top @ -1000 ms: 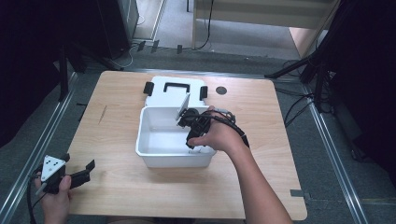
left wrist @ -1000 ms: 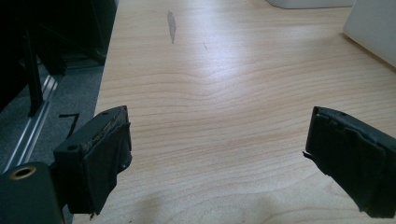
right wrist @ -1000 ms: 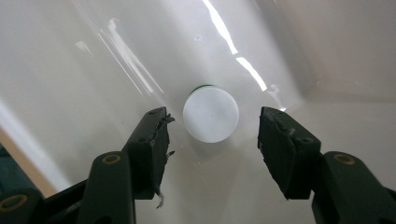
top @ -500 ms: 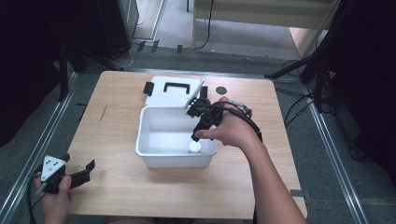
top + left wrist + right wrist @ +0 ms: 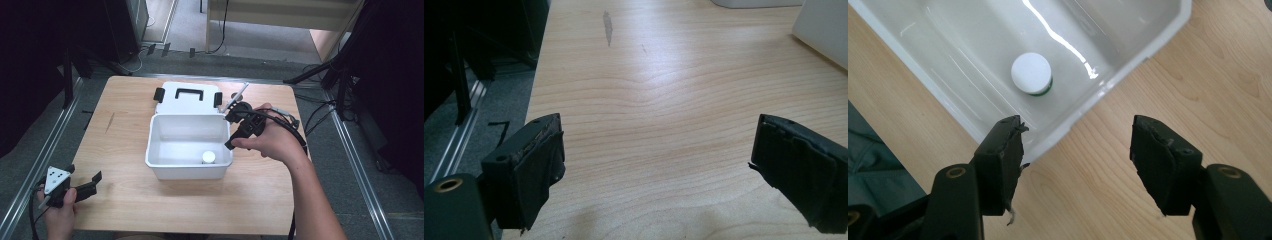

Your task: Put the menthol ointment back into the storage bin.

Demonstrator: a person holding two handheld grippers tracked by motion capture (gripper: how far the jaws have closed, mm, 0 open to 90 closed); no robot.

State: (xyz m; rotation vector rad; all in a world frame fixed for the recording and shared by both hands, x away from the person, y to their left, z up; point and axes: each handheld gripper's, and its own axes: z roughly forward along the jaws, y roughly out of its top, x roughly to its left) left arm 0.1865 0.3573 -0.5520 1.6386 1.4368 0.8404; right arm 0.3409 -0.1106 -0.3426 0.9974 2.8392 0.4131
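One white-capped bottle (image 5: 208,157) stands in one white bin (image 5: 165,169).

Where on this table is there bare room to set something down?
Free: the wood left of the white bin, up to the table edge, and the front strip below it. Crowded: the back right, where the lid and right hand-held gripper sit.

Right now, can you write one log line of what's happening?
right gripper: jaws just opening, empty, beside bin | white-capped bottle: upright in bin | left gripper: open, over table
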